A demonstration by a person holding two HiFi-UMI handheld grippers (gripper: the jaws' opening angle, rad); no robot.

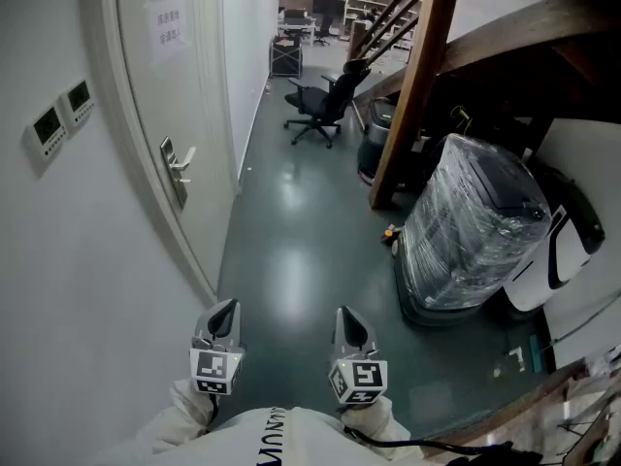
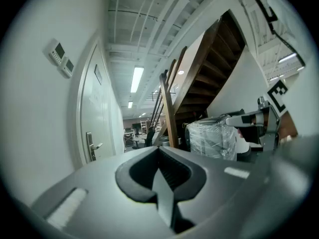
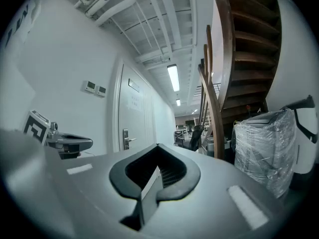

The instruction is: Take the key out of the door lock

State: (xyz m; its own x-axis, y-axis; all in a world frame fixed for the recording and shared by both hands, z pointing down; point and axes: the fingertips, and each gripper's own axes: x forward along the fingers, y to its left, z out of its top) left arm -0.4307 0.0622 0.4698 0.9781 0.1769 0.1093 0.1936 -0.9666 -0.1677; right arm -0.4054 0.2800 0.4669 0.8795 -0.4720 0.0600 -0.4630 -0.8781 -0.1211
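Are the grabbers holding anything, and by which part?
Nothing is held. The left gripper and right gripper both have jaws shut together, empty, away from the door handle.

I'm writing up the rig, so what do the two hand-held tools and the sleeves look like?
The left tool and right tool match: light grey tapered bodies, black ribbed pads at the tip. Each carries a white cube with black square markers. The person wears white sleeves.

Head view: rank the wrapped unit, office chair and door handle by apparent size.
1. Plastic-wrapped unit, clearly largest.
2. Office chair, though it stands farther from the camera.
3. Door handle, smallest.
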